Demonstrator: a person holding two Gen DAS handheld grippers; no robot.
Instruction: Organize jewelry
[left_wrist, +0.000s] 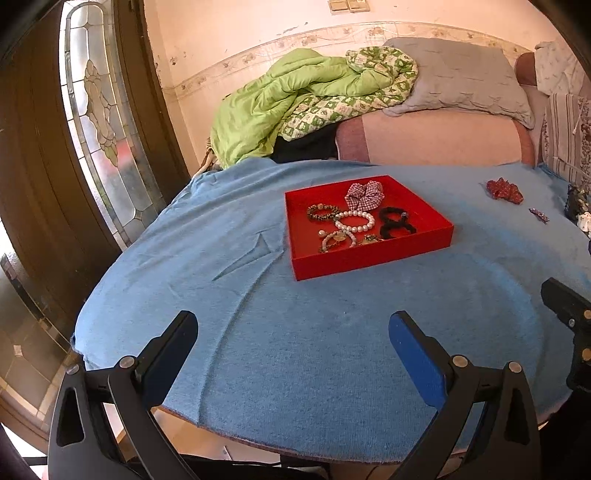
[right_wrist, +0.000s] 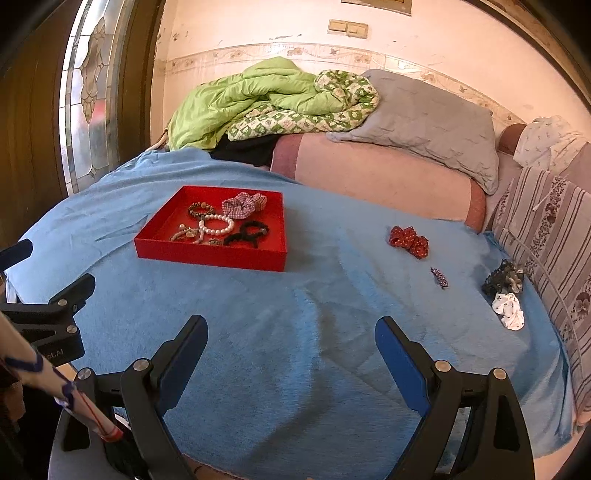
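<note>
Both hand-held grippers, left (left_wrist: 293, 334) and right (right_wrist: 291, 334), hang wide open and empty over the near bench (right_wrist: 295, 350). Loose bits lie far right: clip (right_wrist: 439, 277), then red scrunchie (right_wrist: 408, 242), so the right's closer. Tray (right_wrist: 210, 254) sits far left, already part-filled.

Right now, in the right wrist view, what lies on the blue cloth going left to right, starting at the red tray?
red tray → red scrunchie → small purple hair clip → white patterned scrunchie. The dark scrunchie by the striped cushion overlaps the white one in left-right position, so I leave it out.
</note>
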